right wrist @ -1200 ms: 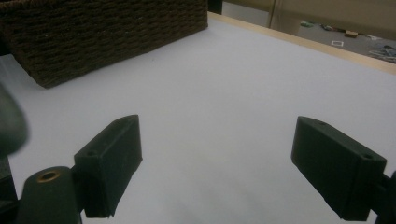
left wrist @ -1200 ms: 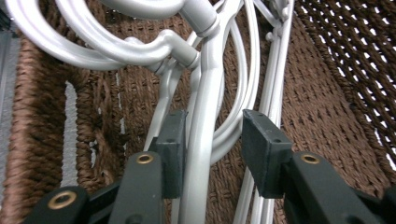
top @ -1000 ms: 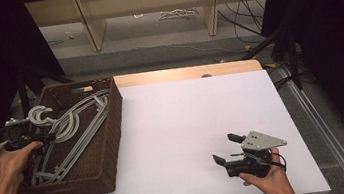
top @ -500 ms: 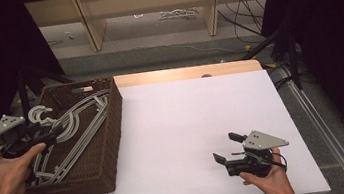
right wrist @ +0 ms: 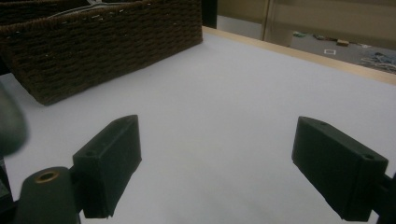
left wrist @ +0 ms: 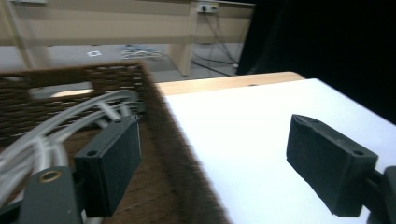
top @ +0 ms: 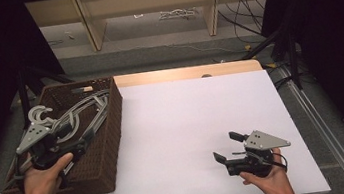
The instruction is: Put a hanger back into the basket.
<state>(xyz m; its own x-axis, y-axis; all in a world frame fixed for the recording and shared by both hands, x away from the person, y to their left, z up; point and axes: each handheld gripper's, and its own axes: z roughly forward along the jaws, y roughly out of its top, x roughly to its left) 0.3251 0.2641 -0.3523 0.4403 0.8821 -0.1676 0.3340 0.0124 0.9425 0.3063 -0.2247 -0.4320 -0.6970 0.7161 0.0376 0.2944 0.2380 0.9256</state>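
A dark brown wicker basket (top: 115,115) stands at the table's left end, with several grey plastic hangers (top: 80,115) lying in it. A hand holds my left gripper (top: 82,137) over the basket's near half, jaws toward the white table. In the left gripper view its jaws (left wrist: 219,161) have just been opening and stand wide apart, above the basket's rim (left wrist: 173,154) with nothing between them; the hangers (left wrist: 44,135) lie to the left. My right gripper (top: 228,146) rests open, low over the white table (top: 188,117) at the front right, empty (right wrist: 217,168).
The basket's woven wall (right wrist: 102,46) sits far off in the right gripper view. A wooden strip (top: 182,73) edges the table's far side. Behind it are shelf legs (top: 92,24) and floor cables (top: 176,13). Black stands (top: 290,56) flank the table.
The left hand has moved right and a little up, from the basket's left edge to above its near half. Its jaws have spread wider. The right gripper has stayed still.
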